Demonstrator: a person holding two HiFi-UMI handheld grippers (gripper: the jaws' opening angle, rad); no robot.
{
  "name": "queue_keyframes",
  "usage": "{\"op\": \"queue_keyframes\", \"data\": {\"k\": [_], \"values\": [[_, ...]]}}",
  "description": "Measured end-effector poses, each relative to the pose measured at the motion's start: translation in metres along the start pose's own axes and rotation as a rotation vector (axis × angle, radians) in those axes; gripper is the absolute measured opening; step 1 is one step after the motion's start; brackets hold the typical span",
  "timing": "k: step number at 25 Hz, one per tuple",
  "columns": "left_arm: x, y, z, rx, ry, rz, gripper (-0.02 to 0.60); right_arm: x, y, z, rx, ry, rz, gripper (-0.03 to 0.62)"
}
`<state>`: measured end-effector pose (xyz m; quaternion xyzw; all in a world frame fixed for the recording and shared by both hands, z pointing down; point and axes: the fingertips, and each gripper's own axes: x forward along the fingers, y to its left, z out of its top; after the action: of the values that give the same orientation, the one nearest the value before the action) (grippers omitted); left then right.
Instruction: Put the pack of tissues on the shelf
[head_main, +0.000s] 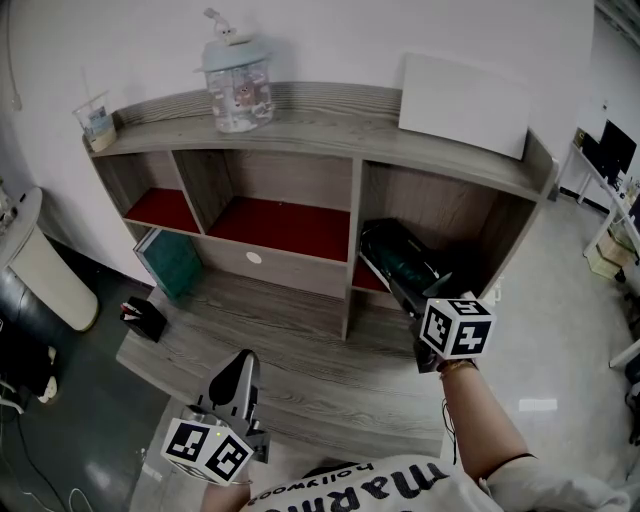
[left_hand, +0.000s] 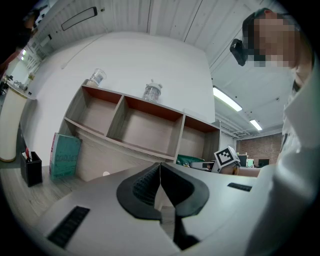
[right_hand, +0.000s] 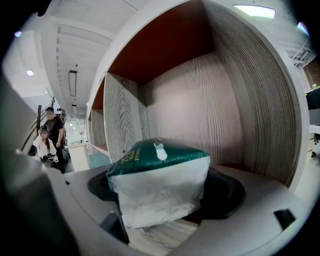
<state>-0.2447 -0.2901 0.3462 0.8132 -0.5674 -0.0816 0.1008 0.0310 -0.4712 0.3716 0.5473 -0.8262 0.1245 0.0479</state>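
Observation:
A green and white pack of tissues (head_main: 398, 256) (right_hand: 159, 186) is clamped between the jaws of my right gripper (head_main: 408, 283) (right_hand: 162, 202), which is shut on it. It is held at the mouth of the right compartment (head_main: 432, 212) of the grey wooden shelf (head_main: 340, 128), its far end just inside. That compartment's back wall (right_hand: 200, 105) fills the right gripper view. My left gripper (head_main: 240, 368) (left_hand: 160, 172) hangs low at the front left over the shelf's base board, jaws shut with nothing between them.
On the shelf top stand a clear jar (head_main: 238, 85), a plastic cup (head_main: 97, 120) and a white board (head_main: 463, 103). A teal book (head_main: 170, 262) (left_hand: 64, 155) leans at the lower left beside a black pen holder (head_main: 145, 318) (left_hand: 31, 169). A white bin (head_main: 45, 270) stands left.

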Motion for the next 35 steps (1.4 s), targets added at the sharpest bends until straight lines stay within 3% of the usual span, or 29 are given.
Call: {"op": "queue_keyframes", "data": {"k": [35], "values": [[-0.0033, 0.0001, 0.0065, 0.015, -0.017, 0.01, 0.018, 0.0045, 0.0017, -0.0023, 0.008, 0.041, -0.001, 0.462]]}}
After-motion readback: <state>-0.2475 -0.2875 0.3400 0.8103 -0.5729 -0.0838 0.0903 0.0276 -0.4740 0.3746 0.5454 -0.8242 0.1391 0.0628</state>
